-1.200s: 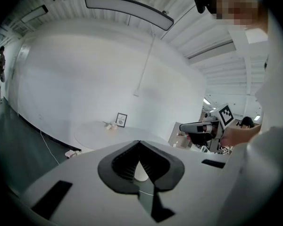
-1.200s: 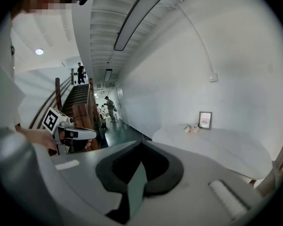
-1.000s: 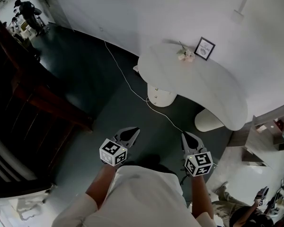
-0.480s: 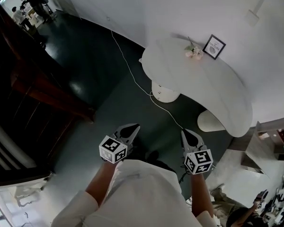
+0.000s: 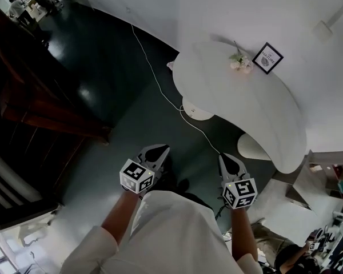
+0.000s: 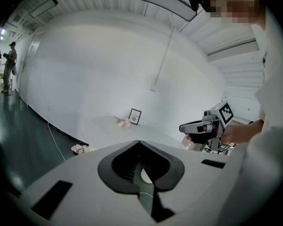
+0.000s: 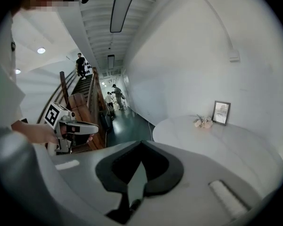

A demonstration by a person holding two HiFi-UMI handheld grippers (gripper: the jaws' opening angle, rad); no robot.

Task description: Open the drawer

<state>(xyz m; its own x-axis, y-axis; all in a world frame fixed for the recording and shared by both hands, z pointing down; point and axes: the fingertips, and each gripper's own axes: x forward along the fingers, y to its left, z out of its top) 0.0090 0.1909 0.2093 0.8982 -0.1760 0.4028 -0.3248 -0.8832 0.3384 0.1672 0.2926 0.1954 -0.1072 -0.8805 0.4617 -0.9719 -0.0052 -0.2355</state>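
Two empty, clenched tongs, left gripper (image 5: 160, 151) and right gripper (image 5: 226, 161), are being carried nearer the far white table (image 5: 246, 101); no drawer is seen, so opening is not begun.

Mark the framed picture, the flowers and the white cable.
framed picture (image 5: 268, 57), head view, centre of its print.
flowers (image 5: 240, 63), head view, the blossoms.
white cable (image 5: 152, 73), head view, stretch across dark floor.

The framed picture (image 5: 268, 57) on the white table (image 5: 257, 113) reads "NATURE".
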